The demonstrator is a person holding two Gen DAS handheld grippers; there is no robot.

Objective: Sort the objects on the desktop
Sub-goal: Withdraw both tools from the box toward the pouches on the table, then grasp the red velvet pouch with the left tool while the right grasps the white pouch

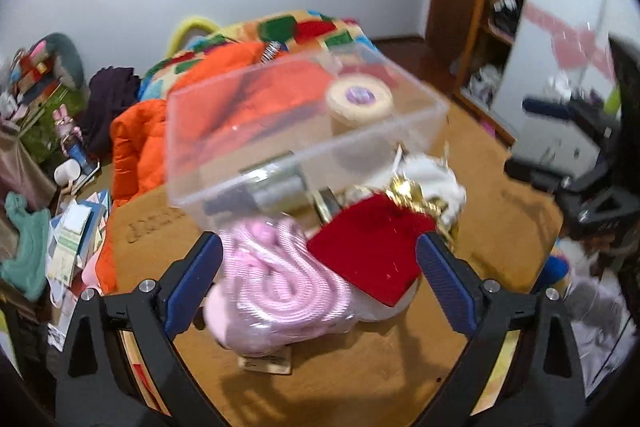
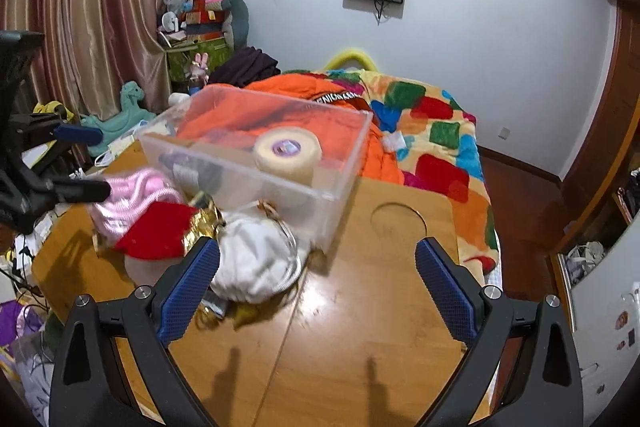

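**Fingers released above the clutter on the tabletop**

Both sets of blue-padded fingers stand spread wide, grasping nothing. Left gripper (image 1: 319, 269) hangs over the pink striped knit cloth (image 1: 276, 279) and red velvet pouch (image 1: 370, 247), both lying between its fingers, untouched. Right gripper (image 2: 318, 273) has the white drawstring bag (image 2: 256, 259) just beside its left finger. The clear plastic box (image 2: 256, 151), holding a cream tape roll (image 2: 287, 151), sits farther back on the wooden tabletop (image 2: 360, 327).

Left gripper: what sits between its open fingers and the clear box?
In the left wrist view, the left gripper frames a pink striped cloth and red pouch, both lying before the clear box.
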